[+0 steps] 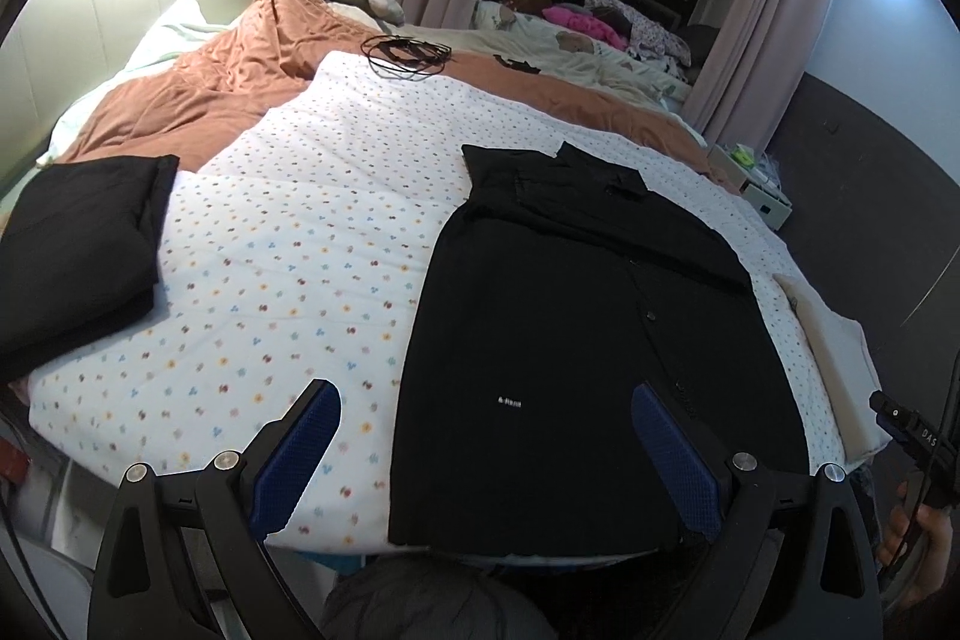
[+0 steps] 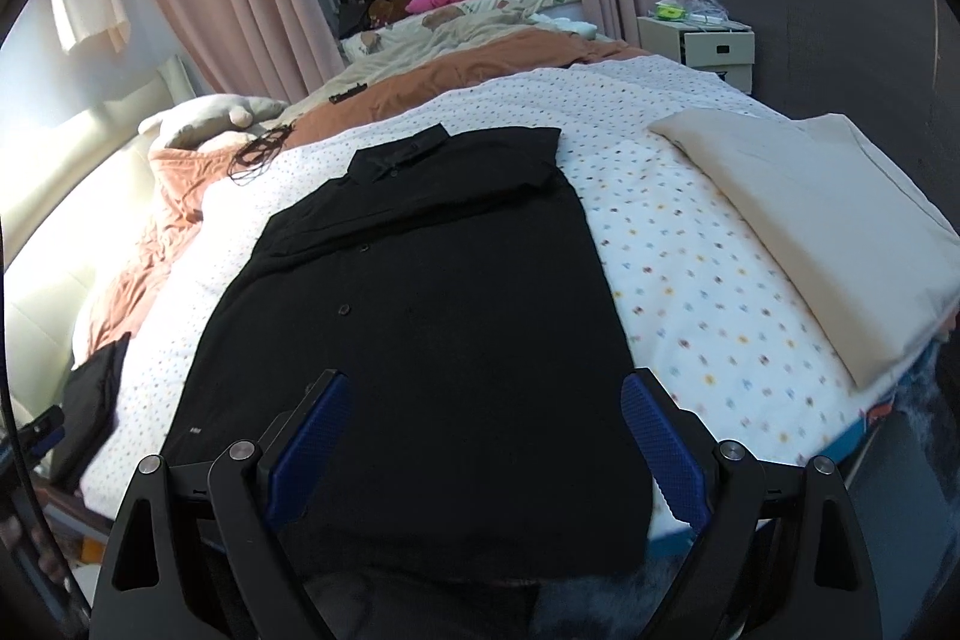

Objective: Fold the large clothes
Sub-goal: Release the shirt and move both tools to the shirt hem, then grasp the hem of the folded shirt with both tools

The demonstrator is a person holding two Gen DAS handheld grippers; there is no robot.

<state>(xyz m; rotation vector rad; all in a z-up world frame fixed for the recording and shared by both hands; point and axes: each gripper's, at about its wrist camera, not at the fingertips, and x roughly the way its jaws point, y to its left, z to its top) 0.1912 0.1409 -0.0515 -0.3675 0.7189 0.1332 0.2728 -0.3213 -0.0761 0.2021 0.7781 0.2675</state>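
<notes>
Lying flat ahead of and beneath both empty, wide-apart grippers, left [image 1: 483, 451] and right [image 2: 483, 445], the shirt [image 2: 432, 316] risks bunching if either pinches only its top layer.

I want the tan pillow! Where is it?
The tan pillow lies at the bed's right edge in the right wrist view, right of the black shirt, on the dotted quilt.

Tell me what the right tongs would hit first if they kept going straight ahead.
Probably the black button-up shirt lying flat on the dotted white quilt; the open right tongs point down at it, though depth is unclear.
</notes>
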